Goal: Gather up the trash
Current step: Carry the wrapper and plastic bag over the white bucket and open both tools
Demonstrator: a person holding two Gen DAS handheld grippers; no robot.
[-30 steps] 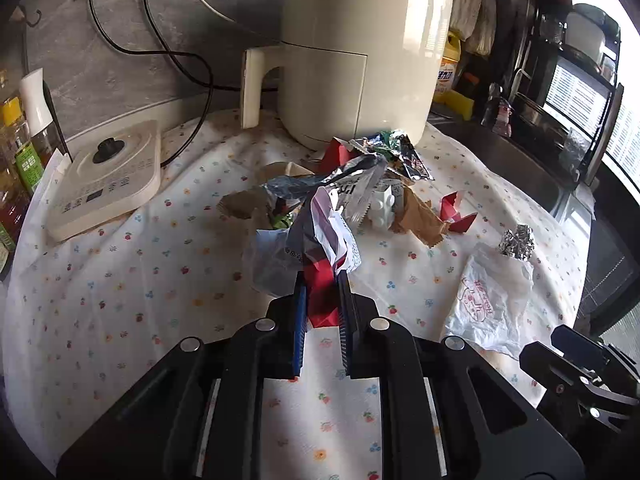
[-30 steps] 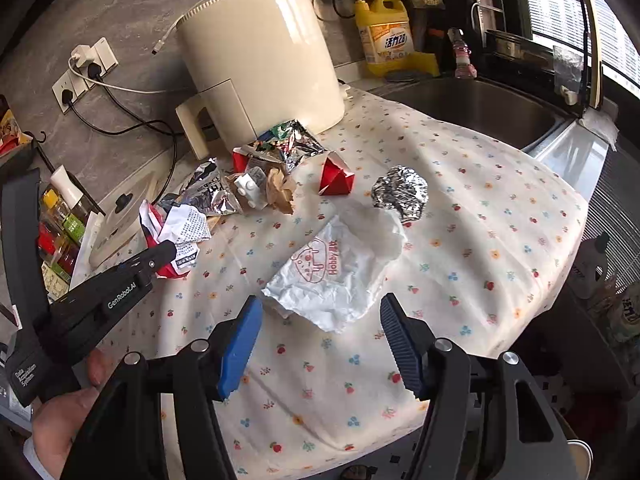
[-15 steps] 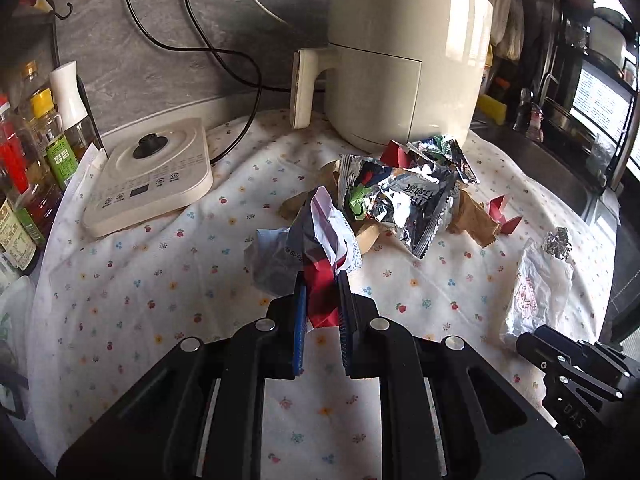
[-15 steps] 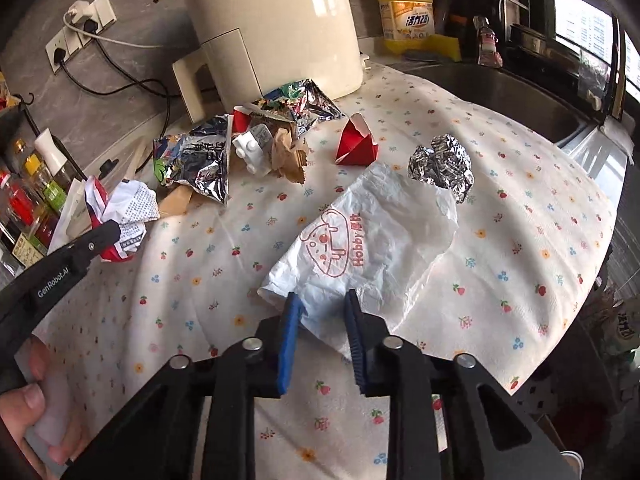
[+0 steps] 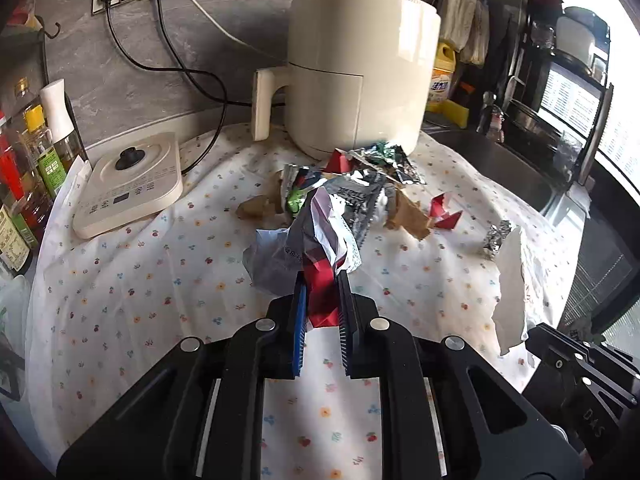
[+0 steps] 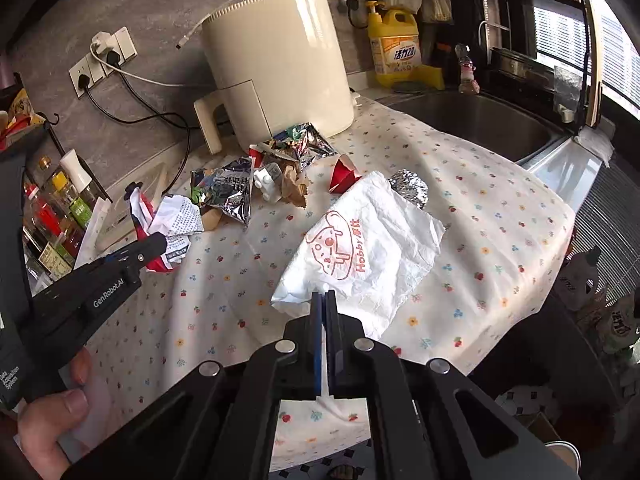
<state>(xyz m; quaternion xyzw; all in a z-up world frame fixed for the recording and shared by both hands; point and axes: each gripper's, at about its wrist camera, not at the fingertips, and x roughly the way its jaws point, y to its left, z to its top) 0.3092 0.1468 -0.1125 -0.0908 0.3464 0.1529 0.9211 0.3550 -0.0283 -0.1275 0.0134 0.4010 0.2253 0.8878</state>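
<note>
The left tongs (image 5: 322, 292) are clenched on a crumpled red-and-white paper wrapper (image 5: 320, 240), which stands up between the blue-lined fingers (image 5: 299, 320) above the surface, a counter under a white cloth printed with small flowers and cherries (image 5: 140, 280); the right wrist view shows the same wrapper (image 6: 168, 228) pinched at the tip of the left tongs (image 6: 154, 246), with the person's hand (image 6: 52, 412) gripping the handle at the lower left; the right tongs (image 6: 325, 300) are clenched on the near edge of a white paper bag with an orange cartoon print (image 6: 360, 248), its fingers pressed almost together with only the thin paper between them; the bag slopes up from the cloth toward the tongs, and in the left wrist view its raised edge (image 5: 510, 280) shows at the right; a crumpled ball of silver foil (image 6: 410, 192) lies touching the far end of the bag; beyond it a folded red paper piece (image 6: 344, 174) sits on the cloth, and to its left a heap of silver foil snack packets (image 6: 228, 192), a small white plastic piece (image 6: 266, 184) and torn brown paper (image 6: 294, 188) lies in front of a tall cream air fryer (image 6: 276, 72); a flat cream kettle base (image 5: 128, 184) rests at the left of the cloth, near a row of bottles (image 5: 36, 160); a yellow detergent bottle (image 6: 394, 48) stands by the dark sink (image 6: 472, 124).
</note>
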